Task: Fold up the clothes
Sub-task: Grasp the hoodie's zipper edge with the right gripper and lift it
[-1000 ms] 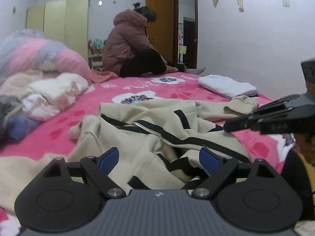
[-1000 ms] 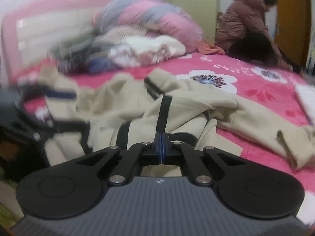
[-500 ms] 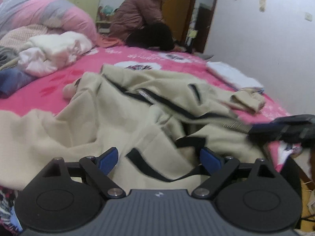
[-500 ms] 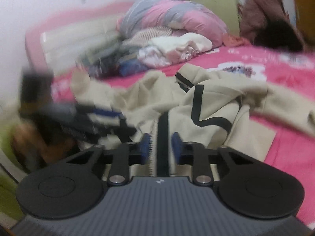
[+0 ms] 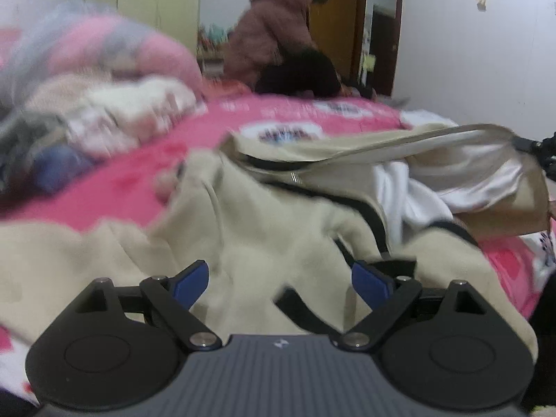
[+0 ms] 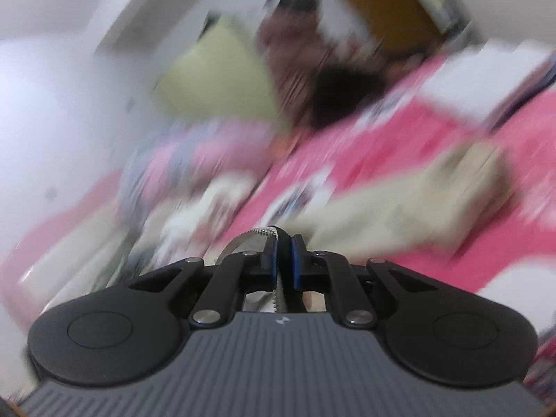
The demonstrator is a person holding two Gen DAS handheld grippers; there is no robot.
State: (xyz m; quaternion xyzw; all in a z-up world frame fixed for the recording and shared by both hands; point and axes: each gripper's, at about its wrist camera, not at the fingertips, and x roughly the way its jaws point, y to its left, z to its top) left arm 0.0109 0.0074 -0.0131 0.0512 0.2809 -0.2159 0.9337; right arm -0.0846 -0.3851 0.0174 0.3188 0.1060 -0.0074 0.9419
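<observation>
A beige jacket [image 5: 264, 215] with black stripes and a white lining lies crumpled on the pink bed. My left gripper [image 5: 279, 279] hovers open just above its near part, blue pads wide apart with nothing between them. In the left wrist view the jacket's right front edge is lifted and pulled taut toward my right gripper [image 5: 535, 149] at the frame's right edge. In the blurred right wrist view, my right gripper [image 6: 284, 260] is shut on the jacket's zipper edge [image 6: 264, 233], with a beige sleeve [image 6: 399, 205] trailing behind.
A heap of quilts and clothes [image 5: 97, 104] fills the bed's left side. A person in a brown coat [image 5: 274, 41] sits at the far end near a wooden door [image 5: 351, 17]. A white wall [image 5: 479, 69] runs along the right.
My right gripper has shut on the jacket's zipper edge and swung up and to the right, lifting that edge and baring the white lining. The left gripper stayed open over the jacket.
</observation>
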